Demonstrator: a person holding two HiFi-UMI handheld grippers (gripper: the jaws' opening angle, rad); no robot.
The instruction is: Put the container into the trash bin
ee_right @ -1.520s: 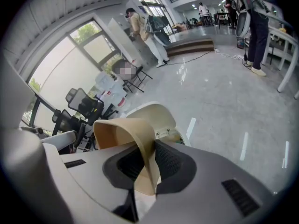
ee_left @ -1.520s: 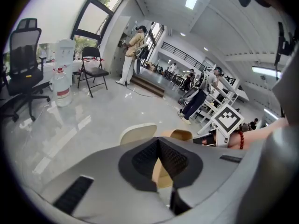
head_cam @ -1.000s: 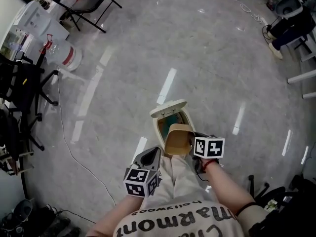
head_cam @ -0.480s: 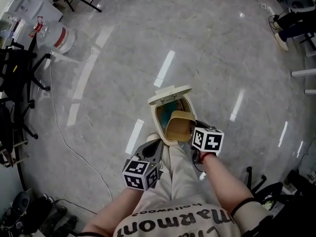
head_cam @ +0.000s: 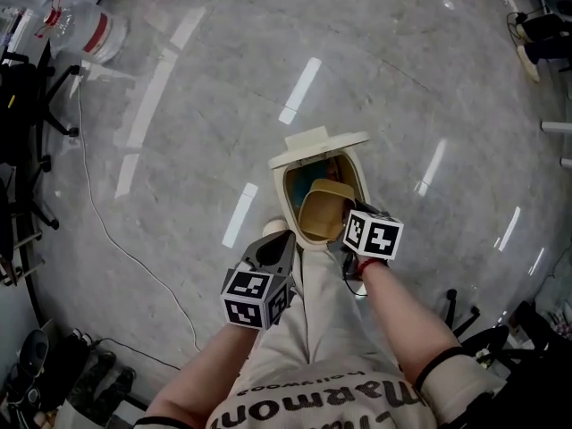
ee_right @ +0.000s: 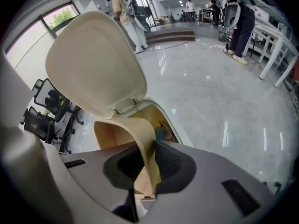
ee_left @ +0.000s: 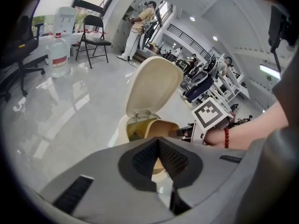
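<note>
The cream trash bin (head_cam: 282, 197) stands on the floor with its lid (head_cam: 318, 144) swung up. My right gripper (head_cam: 347, 231) is shut on the wall of the tan container (head_cam: 322, 213), which hangs tilted in the bin's mouth. In the right gripper view the container's wall (ee_right: 140, 129) is pinched between the pads of that gripper (ee_right: 147, 169), under the raised lid (ee_right: 93, 64). My left gripper (head_cam: 273, 245) hovers at the bin's near left side, shut and holding nothing. The left gripper view has its tips (ee_left: 158, 146) before the bin's lid (ee_left: 152, 85), the container (ee_left: 161, 127) and the right gripper's marker cube (ee_left: 212, 118).
My beige trouser leg (head_cam: 313, 320) and a white shoe (head_cam: 275, 227) are just in front of the bin. A water jug (head_cam: 94, 29) and office chairs (head_cam: 22, 105) stand at the far left, with a cable (head_cam: 98, 231) across the floor. People (ee_left: 138, 27) stand far behind.
Both grippers have come down toward the bin. The container has sunk from above the rim into the bin's opening. The lid stays up.
</note>
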